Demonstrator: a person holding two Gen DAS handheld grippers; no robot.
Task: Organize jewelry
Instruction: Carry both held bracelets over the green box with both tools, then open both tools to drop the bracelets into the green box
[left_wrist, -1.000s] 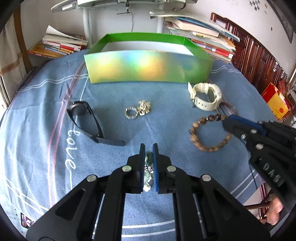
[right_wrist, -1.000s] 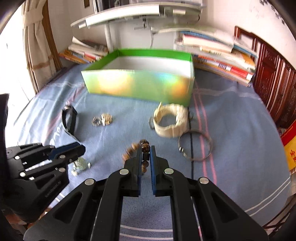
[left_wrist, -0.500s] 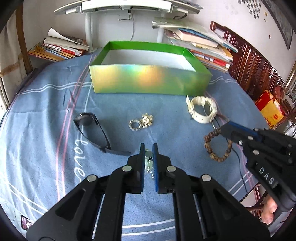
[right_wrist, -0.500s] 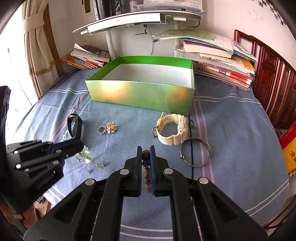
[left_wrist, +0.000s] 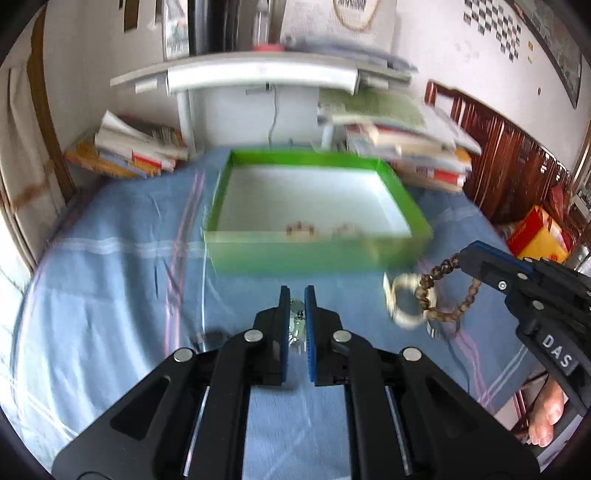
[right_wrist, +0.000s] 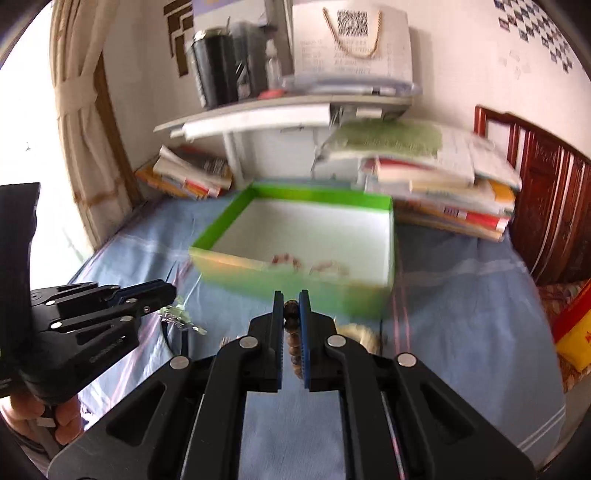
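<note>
nearest, left gripper (left_wrist: 294, 295) clamped on a pale green beaded chain (left_wrist: 297, 325), right gripper (right_wrist: 291, 300) clamped on a brown wooden bead bracelet (left_wrist: 439, 271), both held above the blue cloth (left_wrist: 110, 295). beyond, cream-white wristwatch (left_wrist: 404, 299) lying on cloth. farthest, open green cardboard box (left_wrist: 314, 258), blurred pieces inside.

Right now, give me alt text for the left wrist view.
Left gripper shut on a pale bead chain, above blue cloth. Ahead, a green box; at right, the right gripper dangles a brown bracelet.
</note>
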